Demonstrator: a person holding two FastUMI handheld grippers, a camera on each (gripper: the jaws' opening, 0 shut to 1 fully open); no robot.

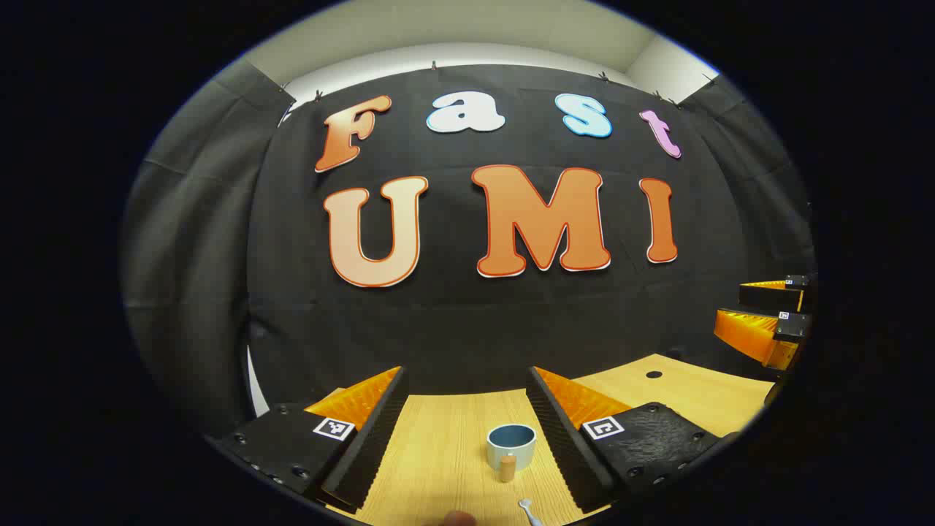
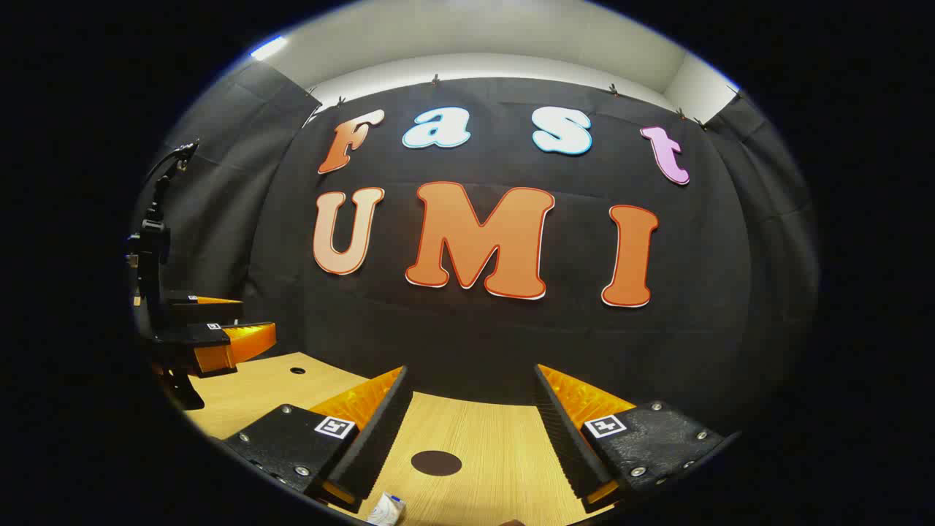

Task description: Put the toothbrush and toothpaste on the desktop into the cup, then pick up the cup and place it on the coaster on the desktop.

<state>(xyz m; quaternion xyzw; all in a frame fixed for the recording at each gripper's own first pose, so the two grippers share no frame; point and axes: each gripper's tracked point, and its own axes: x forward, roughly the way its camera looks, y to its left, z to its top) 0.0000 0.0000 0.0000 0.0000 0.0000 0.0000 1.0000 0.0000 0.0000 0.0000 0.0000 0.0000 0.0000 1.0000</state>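
Ahead of me black cloth (image 1: 467,321) hangs as the booth's back wall, clipped along its top edge, with more dark cloth (image 2: 219,161) draped at either side. Above it runs a pale wall and ceiling (image 1: 453,36), with a bright strip of light (image 2: 266,47) at upper left. Below lies a light wood-grain table (image 2: 497,446) (a small dark hole (image 1: 654,374) near its far edge).

Pale wood-grain desktop (image 1: 445,446) with fine straight lines, light blue cup (image 1: 511,444) darker blue inside, tan wooden cylinder (image 1: 508,467) at its 6 o'clock, white toothbrush (image 1: 527,510) end, dark brown round coaster (image 2: 436,462), white toothpaste (image 2: 385,509) tube with blue marking at its 7 o'clock
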